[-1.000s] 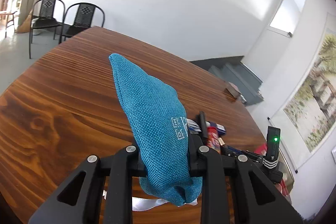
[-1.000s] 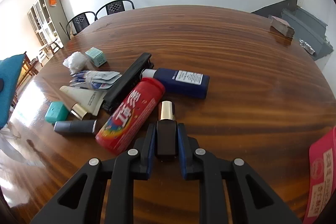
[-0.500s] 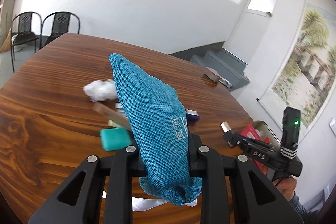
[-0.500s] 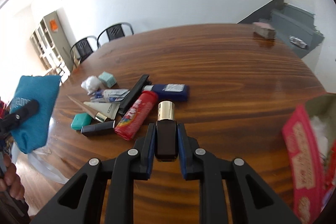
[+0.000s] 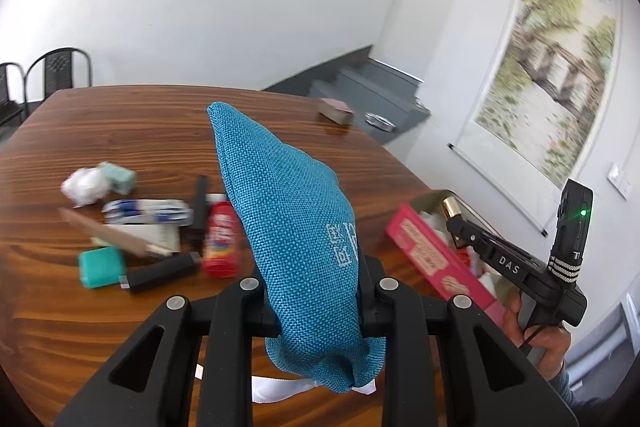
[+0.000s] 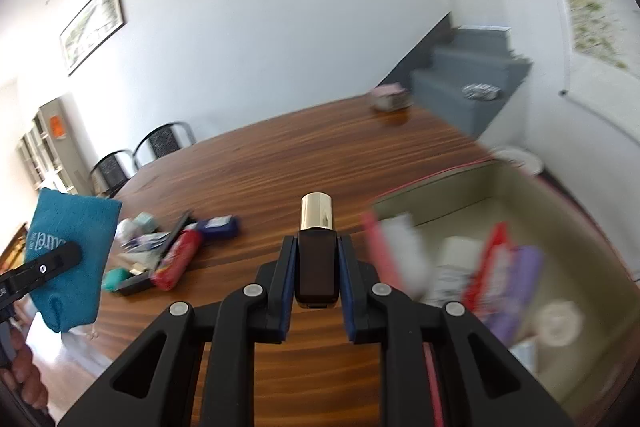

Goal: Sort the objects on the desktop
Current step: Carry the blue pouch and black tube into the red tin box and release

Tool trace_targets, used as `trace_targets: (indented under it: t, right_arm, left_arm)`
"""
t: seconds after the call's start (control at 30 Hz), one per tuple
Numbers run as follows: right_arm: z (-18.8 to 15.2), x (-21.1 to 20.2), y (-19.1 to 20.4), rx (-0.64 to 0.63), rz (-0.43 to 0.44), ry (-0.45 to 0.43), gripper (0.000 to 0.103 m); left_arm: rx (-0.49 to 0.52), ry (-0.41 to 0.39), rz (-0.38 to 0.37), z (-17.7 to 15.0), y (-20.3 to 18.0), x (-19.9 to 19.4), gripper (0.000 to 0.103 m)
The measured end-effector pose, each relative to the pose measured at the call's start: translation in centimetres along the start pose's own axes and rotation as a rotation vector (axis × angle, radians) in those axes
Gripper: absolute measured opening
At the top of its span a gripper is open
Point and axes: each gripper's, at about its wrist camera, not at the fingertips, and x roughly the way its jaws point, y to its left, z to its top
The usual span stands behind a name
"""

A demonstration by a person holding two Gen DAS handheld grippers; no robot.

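Above table (image 6: pixel 320 163) — bottle (image 6: pixel 316 251) between right gripper (image 6: pixel 316 267) jaws

Both wrist cams look fwd over jaws, sharing table (image 5: pixel 120 131) clutter.

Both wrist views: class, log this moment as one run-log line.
left hand-held gripper: shut on blue pouch | right hand-held gripper: shut on gold-capped bottle | pink box: open | clutter: on table

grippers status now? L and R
Left gripper: closed on the blue fabric pouch, held off the table.
Right gripper: closed on the dark bottle with gold cap, beside the open box.
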Motion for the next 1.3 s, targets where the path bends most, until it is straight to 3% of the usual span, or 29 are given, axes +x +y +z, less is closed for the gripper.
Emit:
trace_targets:
  t: [0.27,0.4,1.07,1.3]
  right_arm:
    - [-0.2,-0.9,-6.0,0.079,-0.162,0.006,0.022]
    - [-0.5,-0.8,-8.2,0.112,-0.198,0.024,0.022]
    - [-1.5,-1.0,-11.9,0.138,-0.220,0.087,0.022]
    - [-1.6,-1.2,-12.0,0.136,-0.218,0.056,0.027]
  left_arm:
    - [0.057,0.023,-0.086,0.8,-5.0,2.3,0.026]
    - [0.074,0.034,-0.102,0.9,-6.5,2.9,0.026]
    - [0.107,0.042,-0.135,1.8,-11.4,4.1,0.026]
    - [0.120,0.052,-0.150,1.8,-12.4,4.6,0.026]
